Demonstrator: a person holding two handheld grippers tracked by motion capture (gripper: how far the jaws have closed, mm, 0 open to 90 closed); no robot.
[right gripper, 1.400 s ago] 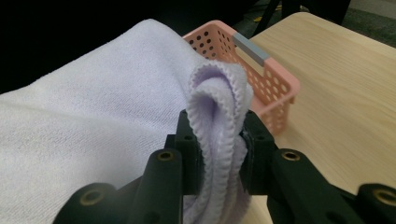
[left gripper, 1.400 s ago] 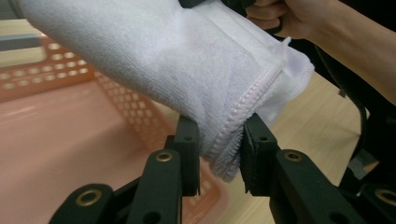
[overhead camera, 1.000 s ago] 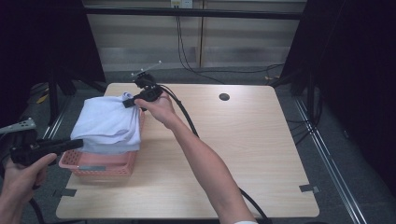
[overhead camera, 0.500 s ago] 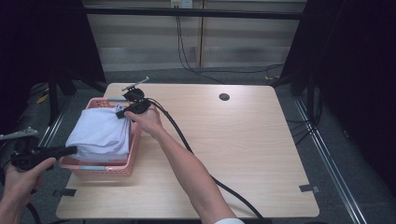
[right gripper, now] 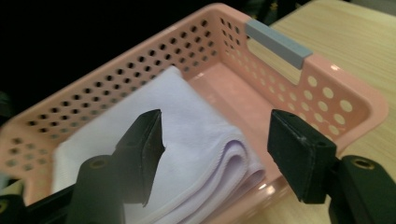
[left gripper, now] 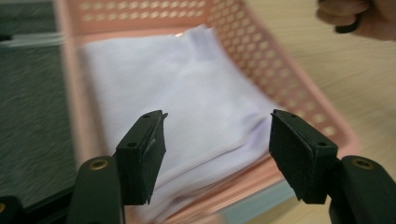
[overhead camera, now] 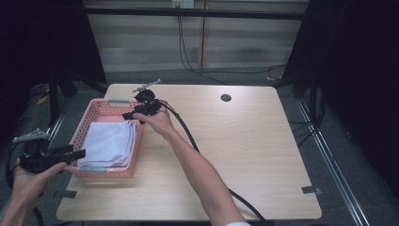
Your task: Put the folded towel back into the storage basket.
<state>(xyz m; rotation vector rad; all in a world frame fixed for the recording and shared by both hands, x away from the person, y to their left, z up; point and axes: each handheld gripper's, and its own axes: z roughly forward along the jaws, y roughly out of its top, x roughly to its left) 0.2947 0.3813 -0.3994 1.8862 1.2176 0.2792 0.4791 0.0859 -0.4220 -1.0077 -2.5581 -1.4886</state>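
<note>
Cloth (overhead camera: 110, 143) lying folded in basket (overhead camera: 101, 107); both grippers (overhead camera: 77, 154) (overhead camera: 127, 115) just opening wide, empty, hovering at its ends.

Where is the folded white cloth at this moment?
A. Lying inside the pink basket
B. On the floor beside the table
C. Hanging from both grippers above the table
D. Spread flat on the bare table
A: the folded cloth lies inside the pink basket, and both grippers' jaws stand apart with nothing between them.

Soft white cloth (left gripper: 196, 98), glossy perforated plastic basket (right gripper: 327, 100)
</note>
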